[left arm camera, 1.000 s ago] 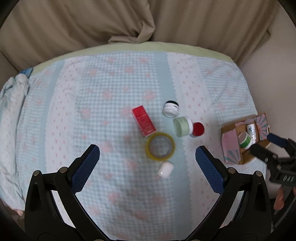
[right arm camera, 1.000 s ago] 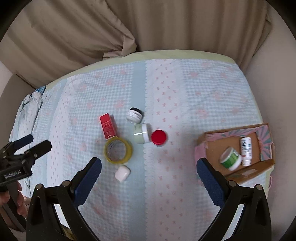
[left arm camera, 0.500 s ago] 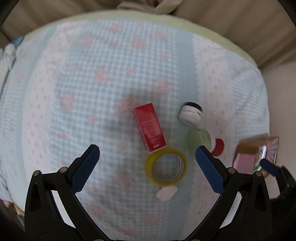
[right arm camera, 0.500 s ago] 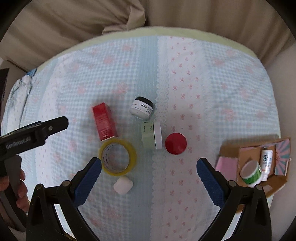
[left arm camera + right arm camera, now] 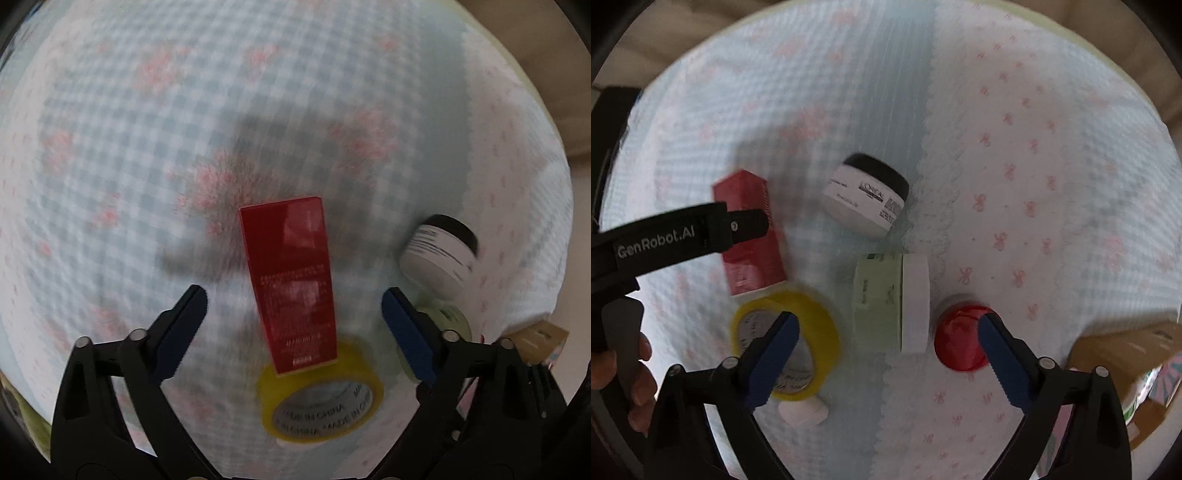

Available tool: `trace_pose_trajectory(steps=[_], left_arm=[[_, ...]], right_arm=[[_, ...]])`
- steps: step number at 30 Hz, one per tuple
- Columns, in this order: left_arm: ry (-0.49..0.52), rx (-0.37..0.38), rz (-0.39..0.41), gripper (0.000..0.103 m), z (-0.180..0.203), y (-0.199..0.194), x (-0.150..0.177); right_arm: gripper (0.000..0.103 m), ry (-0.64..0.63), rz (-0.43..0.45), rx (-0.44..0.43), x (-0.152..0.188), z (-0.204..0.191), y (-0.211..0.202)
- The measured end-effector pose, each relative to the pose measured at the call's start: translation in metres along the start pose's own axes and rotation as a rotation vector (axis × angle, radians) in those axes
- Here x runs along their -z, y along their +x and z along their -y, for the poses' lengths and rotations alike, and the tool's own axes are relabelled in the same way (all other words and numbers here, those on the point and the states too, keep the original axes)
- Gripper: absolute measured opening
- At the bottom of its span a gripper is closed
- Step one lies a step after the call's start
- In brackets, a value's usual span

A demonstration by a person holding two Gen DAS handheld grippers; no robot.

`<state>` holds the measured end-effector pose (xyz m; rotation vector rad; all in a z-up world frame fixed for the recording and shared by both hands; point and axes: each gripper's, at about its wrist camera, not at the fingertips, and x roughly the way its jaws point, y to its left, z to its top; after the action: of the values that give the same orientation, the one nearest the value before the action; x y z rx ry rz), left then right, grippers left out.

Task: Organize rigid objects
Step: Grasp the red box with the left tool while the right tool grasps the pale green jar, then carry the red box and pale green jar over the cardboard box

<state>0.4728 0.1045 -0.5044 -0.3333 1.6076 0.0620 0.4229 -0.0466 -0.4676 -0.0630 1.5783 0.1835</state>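
A red carton lies flat on the checked cloth, its near end resting on a yellow tape roll. My left gripper is open and straddles the carton's near half without touching it. In the right wrist view the carton is partly hidden by the left gripper's finger. My right gripper is open above a pale green jar lying on its side, between the tape roll and a red-lidded jar.
A white jar with a black lid lies beyond the green jar; it also shows in the left wrist view. A small white cap lies near the tape. A cardboard box sits at the right edge of the bed.
Both grippers have dropped lower and closer to the objects. The left gripper now straddles the red carton; the right has come over the green jar.
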Motion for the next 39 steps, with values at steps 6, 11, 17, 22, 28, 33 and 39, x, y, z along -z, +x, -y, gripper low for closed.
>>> trace_pose_trajectory(steps=[6, 11, 17, 22, 28, 33, 39], left_arm=[[-0.041, -0.024, -0.014, 0.073, 0.005, 0.022, -0.002], [-0.025, -0.046, -0.014, 0.053, 0.022, 0.036, 0.002], [-0.009, -0.035, 0.004, 0.043, 0.025, 0.040, 0.011], [0.009, -0.010, -0.005, 0.043, 0.027, 0.041, 0.014], [0.029, 0.016, 0.008, 0.041, -0.002, 0.030, 0.003], [0.044, 0.039, 0.035, 0.040, -0.016, 0.014, 0.010], [0.050, 0.049, 0.069, 0.040, -0.036, -0.015, 0.006]], right_arm=[[0.086, 0.003, -0.039, 0.017, -0.006, 0.002, 0.024], [0.070, -0.032, -0.040, 0.042, -0.013, -0.005, 0.033], [0.045, -0.026, -0.087, 0.074, -0.013, -0.009, 0.050], [0.040, -0.001, -0.097, 0.096, -0.009, -0.013, 0.064], [0.040, -0.001, -0.080, 0.107, -0.007, -0.018, 0.068], [0.040, -0.005, -0.070, 0.104, -0.005, -0.016, 0.071], [0.040, -0.004, -0.043, 0.097, 0.005, -0.018, 0.063]])
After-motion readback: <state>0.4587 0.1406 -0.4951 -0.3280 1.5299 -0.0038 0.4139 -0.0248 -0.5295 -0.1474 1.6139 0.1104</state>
